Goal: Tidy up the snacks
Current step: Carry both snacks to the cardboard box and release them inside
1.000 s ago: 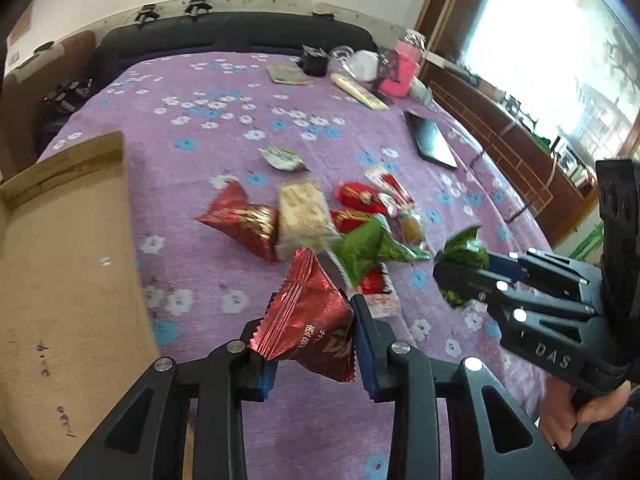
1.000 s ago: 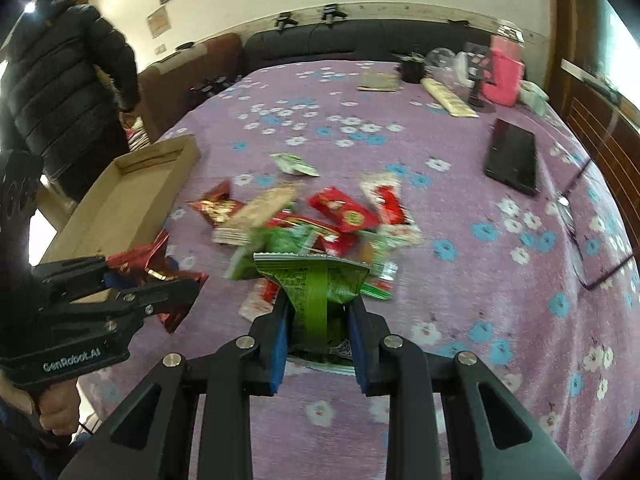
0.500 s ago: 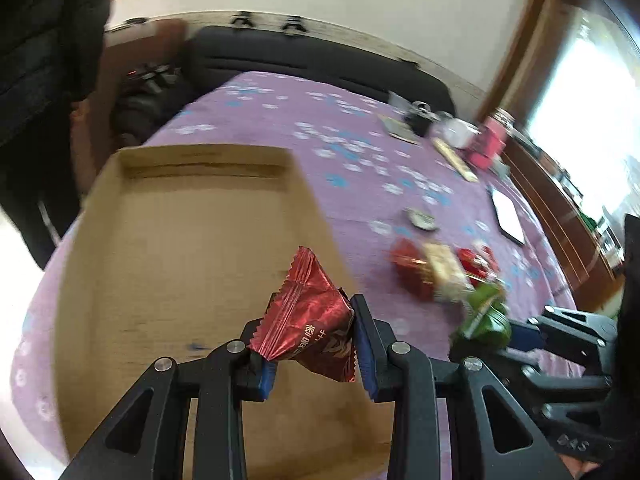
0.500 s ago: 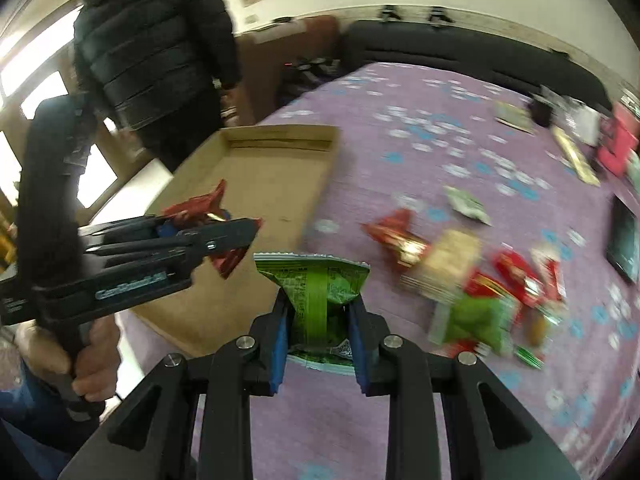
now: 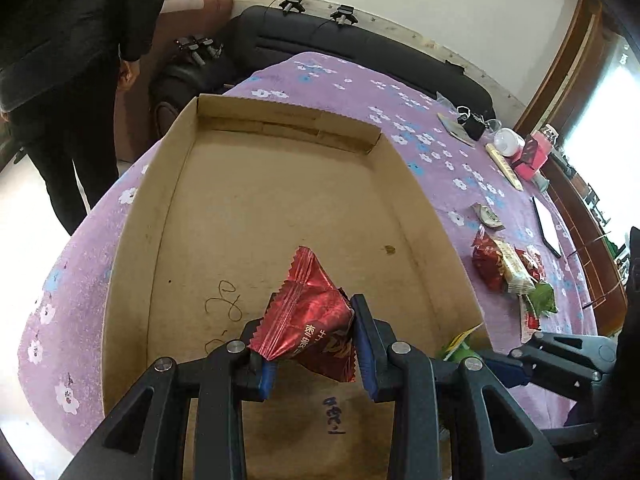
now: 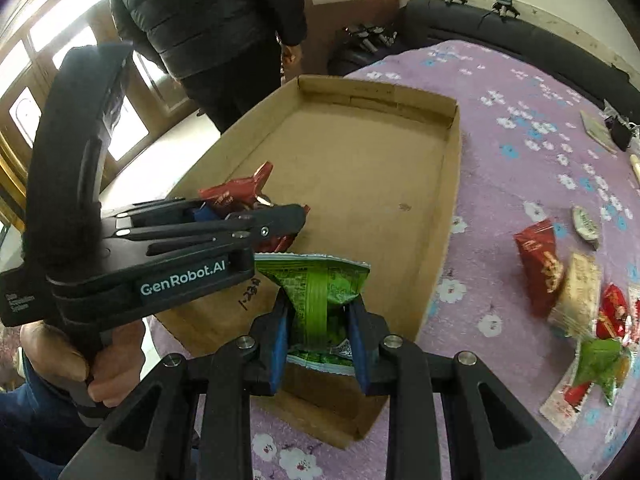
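Observation:
My left gripper (image 5: 312,344) is shut on a red foil snack packet (image 5: 310,320) and holds it above the near part of an open cardboard tray (image 5: 132,216). My right gripper (image 6: 320,332) is shut on a green snack packet (image 6: 320,292) over the tray's (image 6: 450,200) near right corner. The left gripper (image 6: 280,220) with its red packet (image 6: 236,194) shows in the right wrist view, just left of the green one. A pile of loose snacks (image 5: 508,272) lies on the purple cloth to the tray's right; it also shows in the right wrist view (image 6: 576,300).
The table has a purple flowered cloth (image 5: 360,88). A person in a black jacket (image 6: 208,20) stands beyond the tray's far left. A dark tablet (image 5: 546,226), a pink item (image 5: 532,156) and small things lie at the far right. A black sofa (image 5: 360,48) stands behind.
Both grippers have swung left from the snack pile to above the cardboard tray, each keeping its packet. The tray now fills the middle of both views.

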{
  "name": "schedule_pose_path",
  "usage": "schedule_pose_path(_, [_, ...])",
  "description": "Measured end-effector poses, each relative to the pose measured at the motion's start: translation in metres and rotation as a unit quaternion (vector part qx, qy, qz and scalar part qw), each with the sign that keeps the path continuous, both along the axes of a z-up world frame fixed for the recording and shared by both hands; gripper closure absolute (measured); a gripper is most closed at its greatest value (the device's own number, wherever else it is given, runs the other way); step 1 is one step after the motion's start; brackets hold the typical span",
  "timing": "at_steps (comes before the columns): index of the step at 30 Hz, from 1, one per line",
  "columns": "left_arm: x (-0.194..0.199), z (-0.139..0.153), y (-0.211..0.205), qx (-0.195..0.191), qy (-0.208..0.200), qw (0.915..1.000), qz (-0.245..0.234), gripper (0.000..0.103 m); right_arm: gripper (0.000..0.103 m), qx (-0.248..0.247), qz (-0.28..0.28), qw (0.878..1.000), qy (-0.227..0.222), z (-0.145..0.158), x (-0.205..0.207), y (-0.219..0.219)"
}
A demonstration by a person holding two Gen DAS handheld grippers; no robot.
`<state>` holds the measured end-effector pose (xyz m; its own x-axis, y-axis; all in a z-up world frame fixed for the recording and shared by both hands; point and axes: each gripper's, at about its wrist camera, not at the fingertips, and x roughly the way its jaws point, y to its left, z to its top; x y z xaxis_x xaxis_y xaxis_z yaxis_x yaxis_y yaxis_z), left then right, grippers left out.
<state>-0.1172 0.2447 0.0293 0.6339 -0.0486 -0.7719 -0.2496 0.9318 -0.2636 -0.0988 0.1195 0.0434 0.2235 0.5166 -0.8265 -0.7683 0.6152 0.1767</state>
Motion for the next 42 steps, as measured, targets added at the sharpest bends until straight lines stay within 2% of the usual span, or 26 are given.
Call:
schedule_pose_path(11, [0.005, -0.002, -0.001, 0.012, 0.002, 0.9999, -0.002, 0.067, 0.077, -0.015, 0.004, 1.0, 0.004, -0.015, -0.001, 0.008])
schedule_pose_path(13, [0.004, -0.002, -0.001, 0.011, 0.003, 0.9999, -0.001, 0.064, 0.077, -0.014, 0.004, 1.0, 0.002, -0.015, 0.001, 0.008])
schedule_pose_path(18, [0.001, 0.004, 0.001, 0.013, -0.004, 0.9999, 0.003, 0.046, 0.074, -0.008, 0.008, 1.0, -0.006, -0.01, -0.002, 0.005])
schedule_pose_path(20, [-0.001, 0.009, 0.001, 0.017, -0.011, 0.9998, 0.005, 0.044, 0.065, -0.003, 0.007, 1.0, -0.011, -0.005, -0.004, 0.002])
schedule_pose_path(22, [-0.003, 0.014, 0.001, 0.021, -0.015, 0.9997, 0.006, 0.044, 0.063, 0.004, 0.004, 1.0, -0.018, -0.001, -0.004, -0.001])
schedule_pose_path(28, [-0.006, 0.025, -0.004, 0.026, -0.024, 0.9994, 0.007, 0.044, 0.062, 0.026, -0.008, 0.999, -0.028, 0.015, -0.004, -0.019])
schedule_pose_path(34, [-0.001, 0.035, -0.02, 0.03, -0.026, 0.9992, -0.005, 0.044, 0.062, 0.059, -0.04, 0.997, -0.028, 0.03, 0.011, -0.055])
schedule_pose_path(38, [0.006, 0.043, -0.033, 0.032, -0.028, 0.999, -0.016, 0.044, 0.061, 0.074, -0.085, 0.993, -0.027, 0.033, 0.036, -0.089])
schedule_pose_path(40, [0.011, 0.048, -0.043, 0.03, -0.028, 0.9988, -0.025, 0.044, 0.061, 0.079, -0.114, 0.99, -0.01, 0.028, 0.054, -0.106])
schedule_pose_path(42, [0.019, 0.053, -0.054, 0.029, -0.029, 0.9985, -0.037, 0.044, 0.061, 0.084, -0.143, 0.986, 0.03, 0.014, 0.074, -0.122])
